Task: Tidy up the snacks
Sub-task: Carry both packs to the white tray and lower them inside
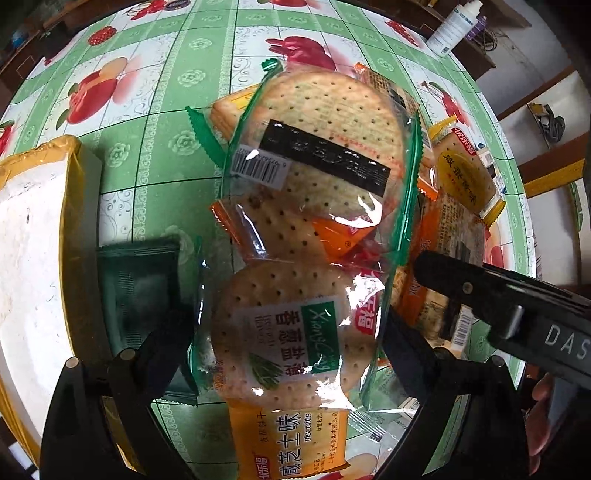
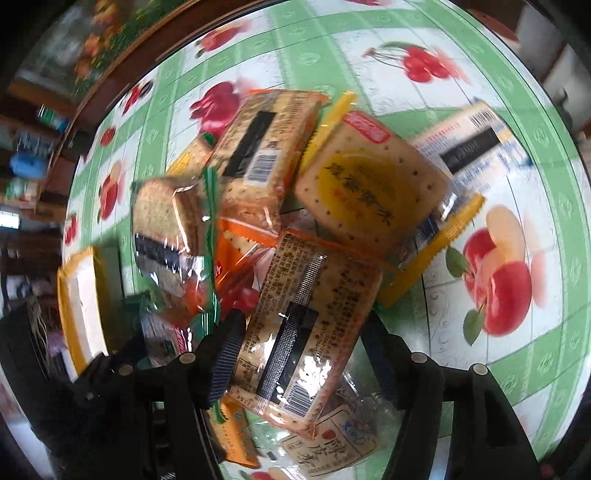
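Our left gripper (image 1: 284, 332), jaws wide, straddles the light, crackly, brittle cracker pack (image 1: 280, 343); we'd pinch its edges.

Fruit-print green tablecloth (image 1: 155, 122); white bottle (image 1: 456, 27) at its far edge; white foam box (image 1: 29, 258), yellow-taped.

Both my views bright, daylight, colours saturated. Left wrist view sharp at centre; white glare spots on clear cracker wrapper (image 1: 314, 206). My fingers (image 1: 162, 343) dark, underexposed. Right wrist view motion-blurred throughout, print on orange-edged packet (image 2: 303, 332) smeared, glare patch near its barcode. Fisheye bends tablecloth (image 1: 155, 110) grid hard toward edges; corners black. Soft shadow beside foam box (image 2: 85, 306).
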